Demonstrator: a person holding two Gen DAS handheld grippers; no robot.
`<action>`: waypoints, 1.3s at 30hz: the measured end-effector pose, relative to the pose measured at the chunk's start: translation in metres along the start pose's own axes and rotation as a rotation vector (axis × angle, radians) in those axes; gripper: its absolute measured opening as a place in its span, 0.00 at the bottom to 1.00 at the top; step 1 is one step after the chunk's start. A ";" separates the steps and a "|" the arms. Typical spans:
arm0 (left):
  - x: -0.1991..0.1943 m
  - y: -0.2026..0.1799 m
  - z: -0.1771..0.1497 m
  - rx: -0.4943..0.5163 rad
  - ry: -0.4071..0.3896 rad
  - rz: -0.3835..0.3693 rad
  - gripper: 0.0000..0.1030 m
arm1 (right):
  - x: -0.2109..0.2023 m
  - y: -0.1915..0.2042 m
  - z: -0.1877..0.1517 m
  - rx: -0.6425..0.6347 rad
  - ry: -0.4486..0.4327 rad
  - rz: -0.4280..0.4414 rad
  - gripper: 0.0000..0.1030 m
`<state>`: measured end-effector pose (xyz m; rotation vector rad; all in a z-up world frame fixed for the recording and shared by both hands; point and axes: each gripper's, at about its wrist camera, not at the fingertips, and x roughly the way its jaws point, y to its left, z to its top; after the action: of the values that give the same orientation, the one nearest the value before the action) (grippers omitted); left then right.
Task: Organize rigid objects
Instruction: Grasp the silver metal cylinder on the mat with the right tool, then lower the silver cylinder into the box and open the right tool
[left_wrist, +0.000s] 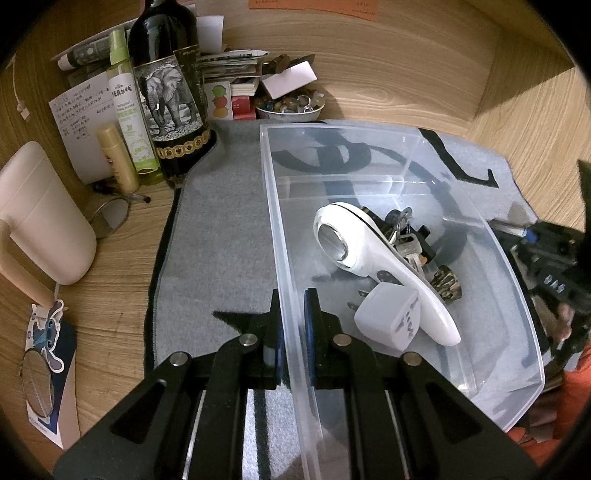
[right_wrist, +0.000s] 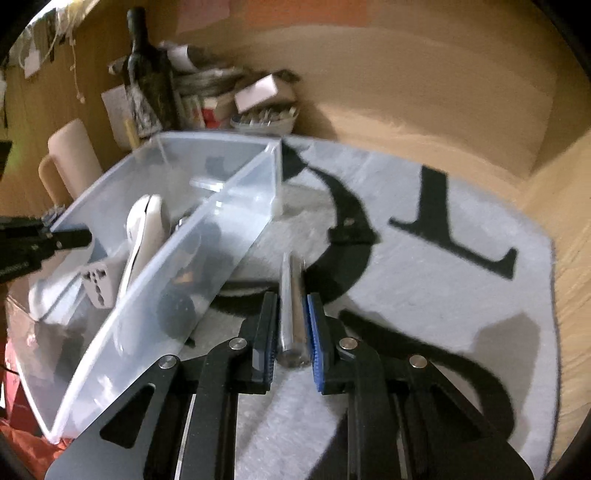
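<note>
A clear plastic bin (left_wrist: 334, 127) stands on a grey mat. My left gripper (left_wrist: 293, 300) is shut on the bin's left wall near the front corner. Inside lie a white handheld device (left_wrist: 369, 254), a bunch of keys (left_wrist: 404, 236), a white plug adapter (left_wrist: 388, 319) and a small brown clip (left_wrist: 447, 284). In the right wrist view my right gripper (right_wrist: 291, 301) is shut on a silver metal rod (right_wrist: 291, 295), low over the mat just right of the bin (right_wrist: 221, 221). The rod runs along the fingers. The left gripper (right_wrist: 70, 238) shows at that bin's far wall.
The grey mat (left_wrist: 221, 229) with black letters covers the wooden desk. Back left stand a dark bottle (left_wrist: 168, 92), a green spray bottle (left_wrist: 129, 122), a cream jug (left_wrist: 40, 214), a bowl of marbles (left_wrist: 290, 105) and paper stacks. Wooden walls enclose the desk behind and to the right.
</note>
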<state>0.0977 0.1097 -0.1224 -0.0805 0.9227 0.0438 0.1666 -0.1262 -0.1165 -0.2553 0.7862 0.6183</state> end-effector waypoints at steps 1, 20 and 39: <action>0.000 0.000 0.000 0.000 0.000 0.000 0.09 | -0.003 -0.002 0.001 0.001 -0.009 -0.004 0.14; 0.000 0.000 0.000 -0.001 -0.001 -0.001 0.09 | -0.077 0.012 0.045 -0.069 -0.235 -0.056 0.14; -0.002 -0.001 0.003 0.000 -0.005 -0.011 0.09 | -0.031 0.092 0.071 -0.240 -0.191 0.072 0.14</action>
<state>0.0992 0.1087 -0.1193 -0.0852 0.9168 0.0337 0.1361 -0.0353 -0.0444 -0.3827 0.5384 0.7945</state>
